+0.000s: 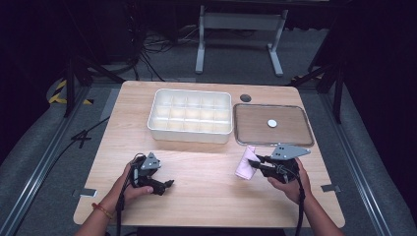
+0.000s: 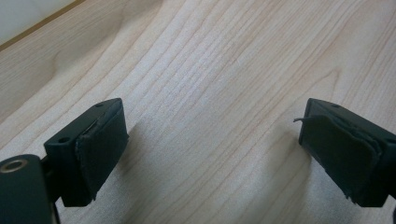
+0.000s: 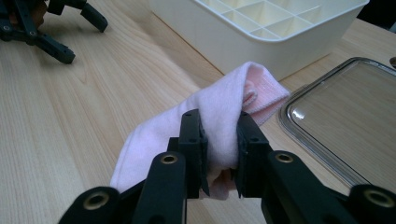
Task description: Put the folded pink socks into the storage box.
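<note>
While our right claw (image 3: 219, 154) pinched the pink cloth (image 3: 205, 121) on the table (image 1: 196, 196) by the clear lid (image 1: 273, 124), and our left claw (image 2: 210, 154) sat wide open and empty, we judged lifting came next, with open wood before the white box (image 1: 191, 116).

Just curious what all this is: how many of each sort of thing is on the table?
Grippers: 2, left gripper open, right gripper shut on the cloth
Divided white box: 1
Clear lid: 1
Pink cloth: 1
Total: 5
</note>
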`<state>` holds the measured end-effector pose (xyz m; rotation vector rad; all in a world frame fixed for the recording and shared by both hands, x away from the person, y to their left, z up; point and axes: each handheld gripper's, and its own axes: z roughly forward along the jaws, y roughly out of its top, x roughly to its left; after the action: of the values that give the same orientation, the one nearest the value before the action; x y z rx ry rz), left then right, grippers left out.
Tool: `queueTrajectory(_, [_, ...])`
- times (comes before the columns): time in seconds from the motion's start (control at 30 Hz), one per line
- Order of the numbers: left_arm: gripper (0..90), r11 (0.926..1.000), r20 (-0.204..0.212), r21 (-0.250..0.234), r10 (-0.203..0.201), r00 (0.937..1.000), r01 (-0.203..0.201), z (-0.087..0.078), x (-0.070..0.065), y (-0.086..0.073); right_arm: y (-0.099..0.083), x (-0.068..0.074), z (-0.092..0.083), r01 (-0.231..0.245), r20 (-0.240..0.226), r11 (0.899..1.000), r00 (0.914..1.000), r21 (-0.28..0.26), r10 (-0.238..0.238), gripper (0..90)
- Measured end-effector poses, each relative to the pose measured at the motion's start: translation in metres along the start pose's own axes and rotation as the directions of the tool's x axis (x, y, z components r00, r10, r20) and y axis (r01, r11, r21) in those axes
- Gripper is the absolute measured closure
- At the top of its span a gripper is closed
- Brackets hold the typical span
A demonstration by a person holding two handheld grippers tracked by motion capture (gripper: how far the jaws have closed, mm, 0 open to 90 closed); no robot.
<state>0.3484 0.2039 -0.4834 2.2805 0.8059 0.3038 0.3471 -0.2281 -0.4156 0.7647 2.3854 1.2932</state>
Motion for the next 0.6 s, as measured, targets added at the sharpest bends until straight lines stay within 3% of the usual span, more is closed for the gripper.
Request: queueTrajectory(0.6, [7.3, 1.0, -0.001, 0.003, 0.003, 1.0, -0.003, 0.0, 0.0, 0.0, 0.02, -0.009, -0.012, 0.029, 0.047, 0.998, 0.9985, -0.053, -0.026, 76.2])
